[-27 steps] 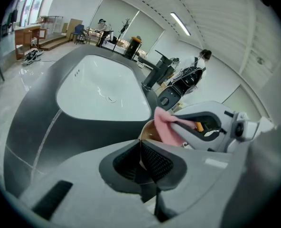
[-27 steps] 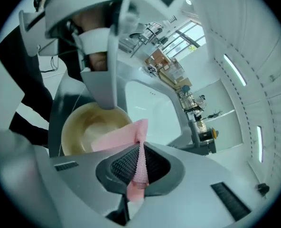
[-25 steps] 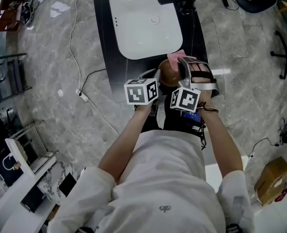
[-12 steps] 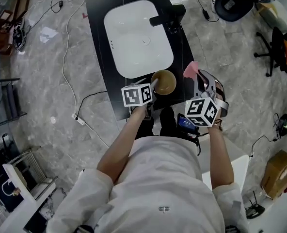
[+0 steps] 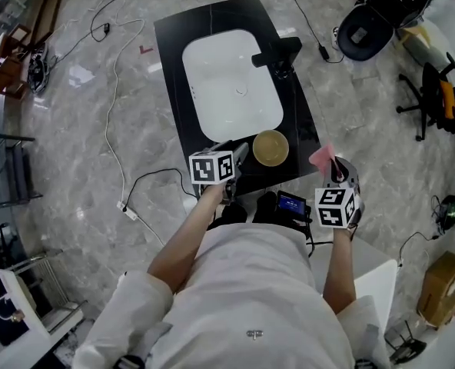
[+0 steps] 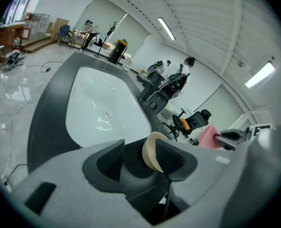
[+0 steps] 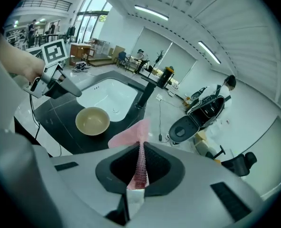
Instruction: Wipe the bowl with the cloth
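Observation:
A tan bowl (image 5: 270, 147) stands upright on the black counter (image 5: 174, 44) just in front of the white sink (image 5: 193, 91). My left gripper (image 5: 240, 154) is at the bowl's left rim. In the left gripper view its jaws (image 6: 140, 158) are opening, and the bowl's rim (image 6: 151, 151) shows edge-on between them, close to the right pad (image 6: 170, 156). My right gripper (image 5: 333, 167) is off the counter's right side, apart from the bowl, shut on a pink cloth (image 5: 320, 157). The cloth (image 7: 131, 134) sticks out past the right gripper's jaws (image 7: 140, 167), with the bowl (image 7: 92, 121) lower left.
A black faucet (image 5: 277, 52) stands at the sink's right edge. Cables (image 5: 116, 91) run over the marble floor left of the counter. An office chair (image 5: 435, 91) and a round black appliance (image 5: 370, 25) are at the right.
The bowl was held up between both grippers with the cloth on it; now it sits on the counter. The left jaws have spread. The right gripper has drawn away to the right with the cloth.

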Tool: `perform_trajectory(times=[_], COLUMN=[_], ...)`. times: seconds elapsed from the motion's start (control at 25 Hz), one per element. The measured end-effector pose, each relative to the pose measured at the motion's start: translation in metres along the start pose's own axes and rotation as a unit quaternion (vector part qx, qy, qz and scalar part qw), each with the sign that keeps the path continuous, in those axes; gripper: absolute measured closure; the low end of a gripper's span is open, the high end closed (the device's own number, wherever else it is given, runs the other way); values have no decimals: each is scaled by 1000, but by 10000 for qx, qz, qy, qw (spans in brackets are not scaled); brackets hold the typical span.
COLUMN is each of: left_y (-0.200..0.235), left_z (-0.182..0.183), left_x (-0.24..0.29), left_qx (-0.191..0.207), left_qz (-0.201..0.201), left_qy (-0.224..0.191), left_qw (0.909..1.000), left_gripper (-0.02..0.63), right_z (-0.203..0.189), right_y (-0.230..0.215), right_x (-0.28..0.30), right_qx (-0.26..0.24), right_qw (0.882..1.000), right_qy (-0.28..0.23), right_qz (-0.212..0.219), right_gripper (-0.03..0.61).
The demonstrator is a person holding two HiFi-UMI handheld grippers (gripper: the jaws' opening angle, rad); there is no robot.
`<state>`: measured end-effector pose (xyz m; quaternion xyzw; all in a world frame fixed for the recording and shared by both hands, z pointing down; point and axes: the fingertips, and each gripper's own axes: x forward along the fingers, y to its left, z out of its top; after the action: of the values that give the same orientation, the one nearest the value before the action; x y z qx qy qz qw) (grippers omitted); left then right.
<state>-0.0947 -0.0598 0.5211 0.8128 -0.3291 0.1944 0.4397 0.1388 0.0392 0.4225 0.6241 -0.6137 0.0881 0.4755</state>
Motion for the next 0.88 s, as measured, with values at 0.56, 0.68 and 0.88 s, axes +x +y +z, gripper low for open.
perform_trajectory(times=[0.56, 0.68, 0.88], left_y=[-22, -45, -77], left_z=[86, 108, 143], left_x=[-167, -202, -256], left_qx=[716, 1223, 1713], left_qz=[-665, -903, -1223], left_qy=[-1584, -1957, -2609], left_qw=[9825, 9688, 9422], left_gripper=[561, 581, 596], right_z=[74, 108, 167], right_y=[26, 17, 2], right_x=[-76, -101, -148], right_qx=[1718, 1880, 2050], right_qw=[9656, 9522, 9183], right_qy=[-1499, -1941, -2937], right_qz=[1249, 1422, 1688], right_gripper=[563, 563, 563])
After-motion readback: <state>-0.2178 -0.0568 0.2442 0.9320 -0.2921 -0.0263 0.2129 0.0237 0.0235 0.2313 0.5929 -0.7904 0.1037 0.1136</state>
